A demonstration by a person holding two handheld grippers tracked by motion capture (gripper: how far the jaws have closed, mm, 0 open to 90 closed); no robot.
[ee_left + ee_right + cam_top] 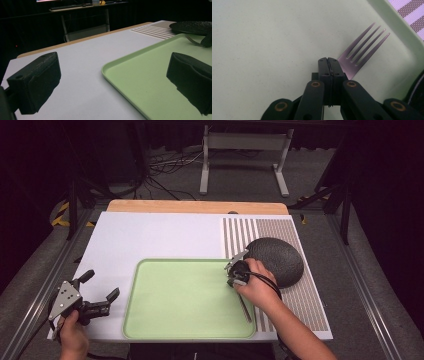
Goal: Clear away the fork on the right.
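Note:
A metal fork (362, 50) lies on the pale green tray (170, 320), tines toward the tray's right rim; its handle (245, 309) sticks out from under the person's right hand. My right gripper (328, 60) points down at the tray with its jaws pressed together, tips right at the fork's neck, with nothing visible between them. In the high view that gripper (235, 272) sits at the tray's upper right corner. My left gripper (102, 287) rests open on the white board left of the tray, its pads (37, 82) wide apart with nothing between them.
A dark round speckled dish (276, 260) sits on the striped mat (300, 295) right of the tray, close behind the right hand. The white board (150, 235) covers a wooden table. A metal stand (245, 150) and cables lie on the floor beyond.

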